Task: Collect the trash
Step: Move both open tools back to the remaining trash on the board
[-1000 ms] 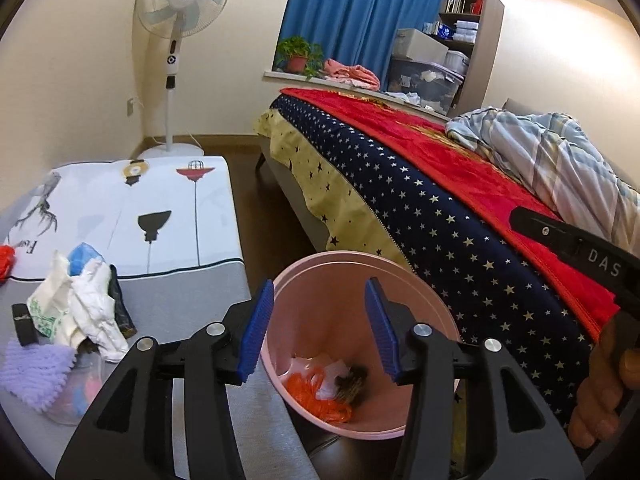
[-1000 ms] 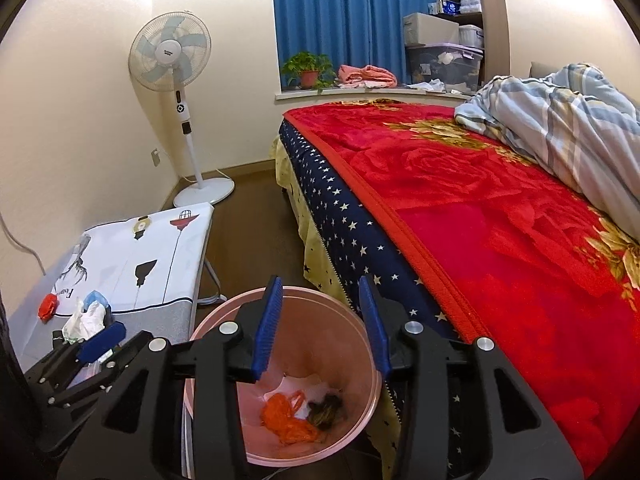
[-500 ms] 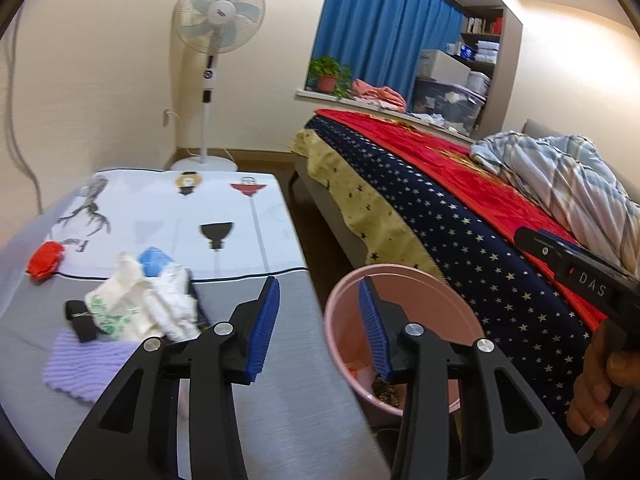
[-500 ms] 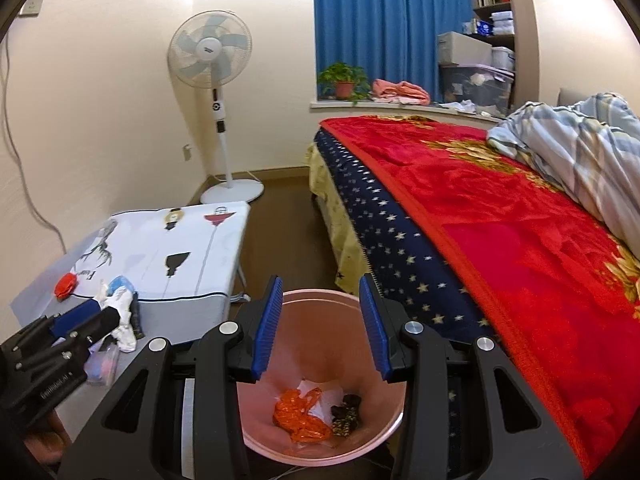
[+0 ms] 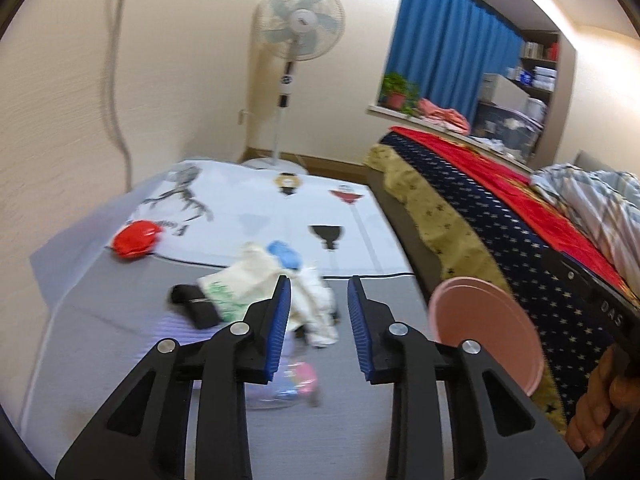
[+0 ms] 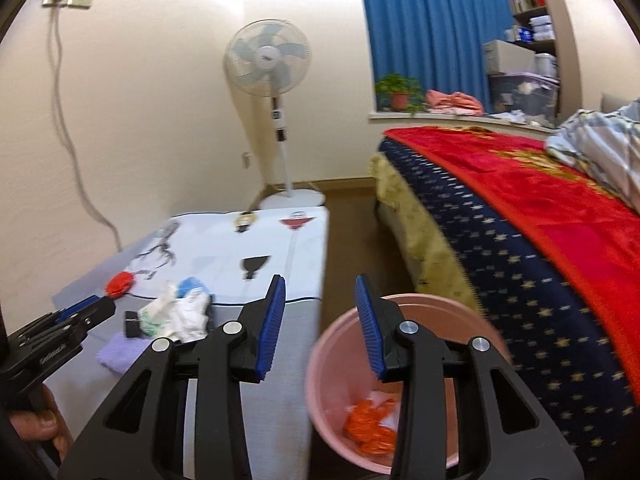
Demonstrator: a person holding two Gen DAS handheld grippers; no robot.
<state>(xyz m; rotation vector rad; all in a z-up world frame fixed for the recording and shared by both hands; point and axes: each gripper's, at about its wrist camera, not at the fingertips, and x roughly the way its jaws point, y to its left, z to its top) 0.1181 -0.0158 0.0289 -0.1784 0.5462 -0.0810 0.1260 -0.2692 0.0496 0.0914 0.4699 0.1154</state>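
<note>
Trash lies in a loose heap on the table (image 5: 120, 360): at the left a red wad (image 5: 135, 238), then a black clip (image 5: 191, 305) on a purple cloth (image 6: 120, 351), then crumpled white bags (image 5: 256, 284) with a blue scrap (image 5: 285, 254) behind them, and a blurred clear piece with pink (image 5: 298, 376) nearest the camera. Left gripper (image 5: 319, 322) hangs over the table's near part, aimed at the white bags; its jaws are closing, partly apart, with nothing between the pads. A fan (image 5: 298, 20) stands by the far wall. To the right, off the table's edge, sits the pink bin (image 6: 340, 368), holding orange trash (image 6: 370, 420) and some white paper. Right gripper (image 6: 320, 322) hovers between table edge and bin; its jaws are also closing, part open and empty. A bed (image 6: 540, 240) with a red blanket fills the right side.
</note>
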